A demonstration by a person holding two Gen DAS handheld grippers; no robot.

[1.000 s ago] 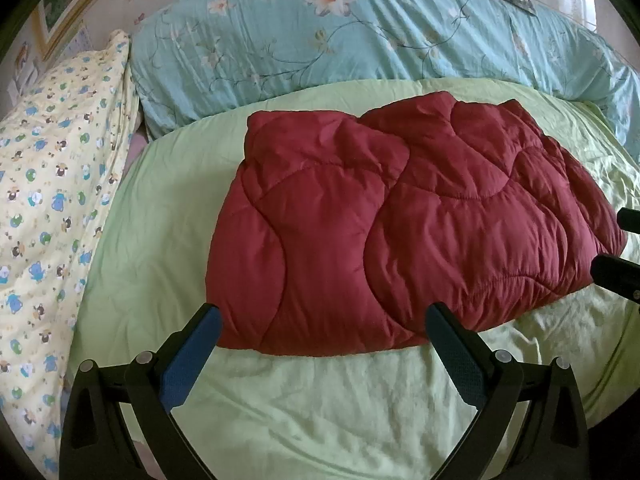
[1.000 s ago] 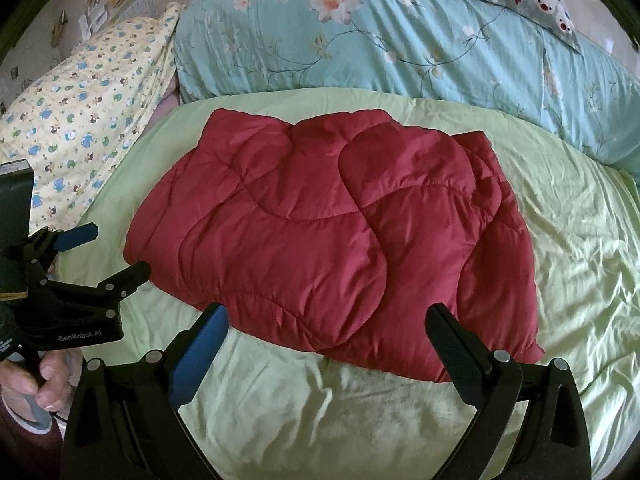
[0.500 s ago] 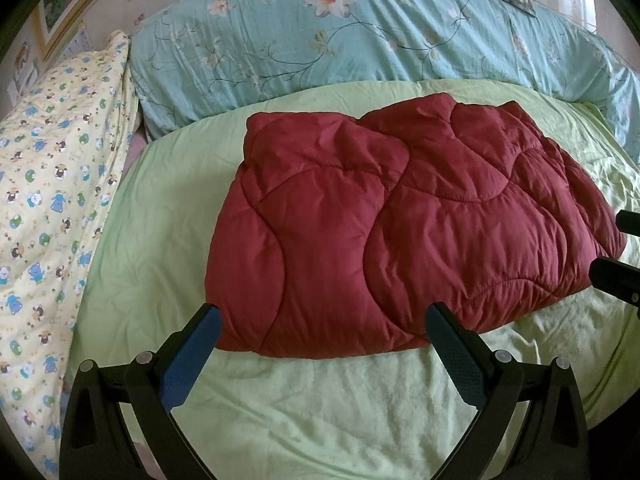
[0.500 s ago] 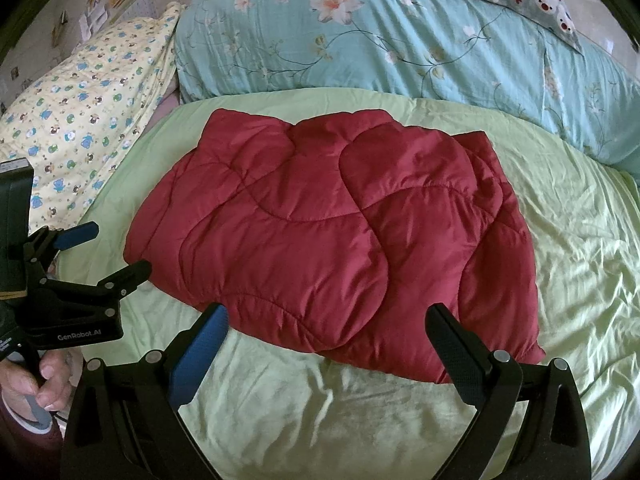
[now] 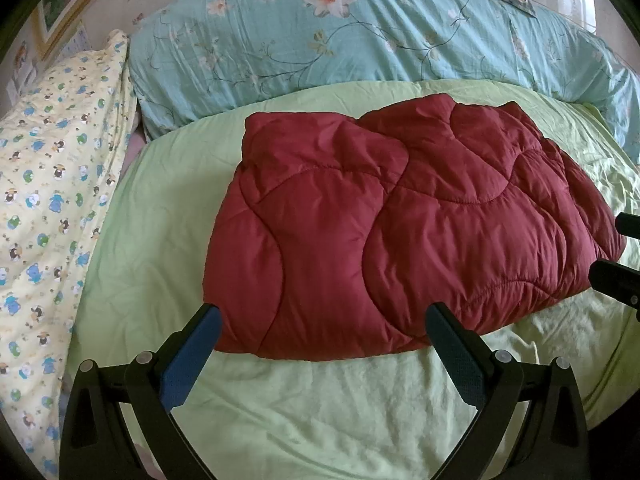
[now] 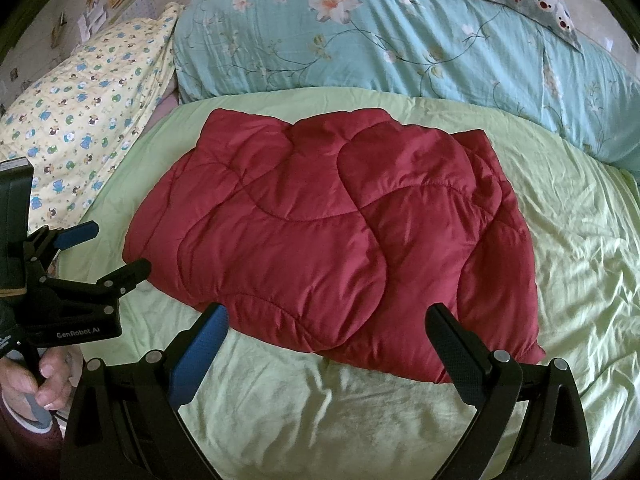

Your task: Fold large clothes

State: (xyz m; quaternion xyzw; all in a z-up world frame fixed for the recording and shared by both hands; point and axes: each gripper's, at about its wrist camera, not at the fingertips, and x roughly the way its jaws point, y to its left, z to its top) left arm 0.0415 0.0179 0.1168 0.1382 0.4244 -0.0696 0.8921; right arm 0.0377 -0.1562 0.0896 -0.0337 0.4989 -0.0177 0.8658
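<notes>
Both tongs, left gripper (image 5: 320, 320) and right gripper (image 6: 326, 320), gape released; pinch the jacket's (image 6: 332, 232) near edge; fold evenly across the bed (image 6: 320, 412).

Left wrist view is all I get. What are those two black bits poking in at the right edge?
Observer: Those are the fingertips of the right claw. Its own camera shows it wide open, holding nothing, at the near edge of the folded dark red quilted garment.
Operator: That claw partly hides the garment's right end from me. How does it lie?
Observer: The near right corner rests flat on the pale green bed sheet, with nothing touching it.
Operator: Who is holding the claw I look along?
Observer: A bare hand grips the handle under the left claw, which is open too.
</notes>
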